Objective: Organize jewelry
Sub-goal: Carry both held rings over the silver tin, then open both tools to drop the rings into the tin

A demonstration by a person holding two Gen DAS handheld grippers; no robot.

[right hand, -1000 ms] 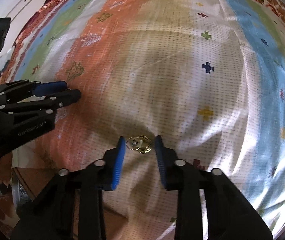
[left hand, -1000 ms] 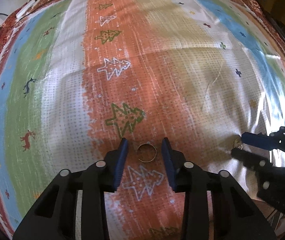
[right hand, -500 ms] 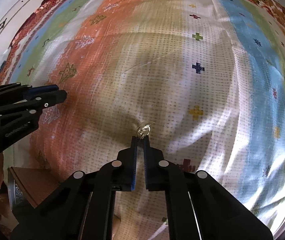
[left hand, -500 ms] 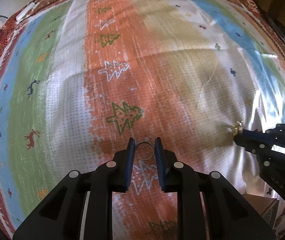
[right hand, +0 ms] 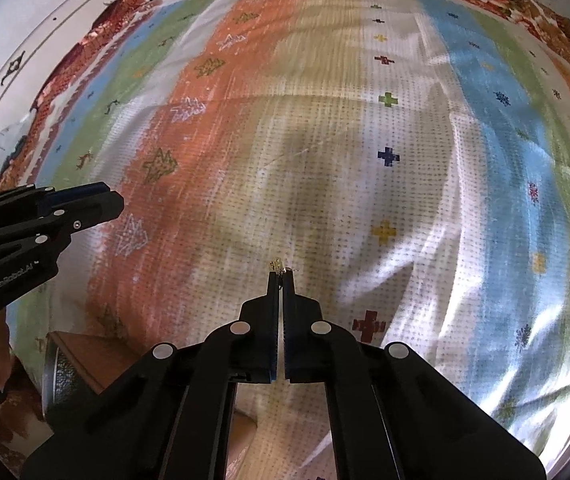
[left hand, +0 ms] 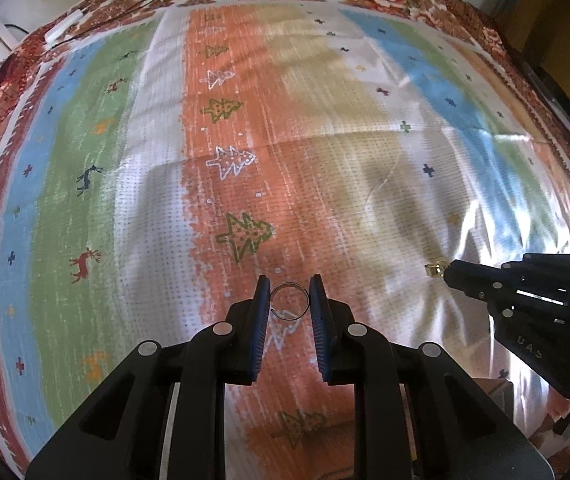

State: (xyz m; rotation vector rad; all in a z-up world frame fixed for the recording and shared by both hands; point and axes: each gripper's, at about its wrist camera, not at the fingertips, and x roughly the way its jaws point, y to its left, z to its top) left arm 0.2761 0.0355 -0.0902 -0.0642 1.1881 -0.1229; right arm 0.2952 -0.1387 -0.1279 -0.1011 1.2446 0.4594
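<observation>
Both hand-held grippers lifted: left (left hand: 289, 292) grips ring (left hand: 289, 301), right (right hand: 281, 276) earring (right hand: 277, 265).

Gold trinket (right hand: 280, 265) in right claw (right hand: 281, 276): indistinct.

The striped woven bedspread (left hand: 325, 168) runs in bands of orange, tan, white, blue and green, dotted with green and white tree motifs, small crosses and red and navy deer (a red floral border at the edges). The thin silver wire ring (left hand: 289, 301) sits between blue-padded black plastic left tongs (left hand: 289, 300); the small gold jewelry piece (right hand: 279, 266) glints at the black right tongs (right hand: 281, 276).
</observation>
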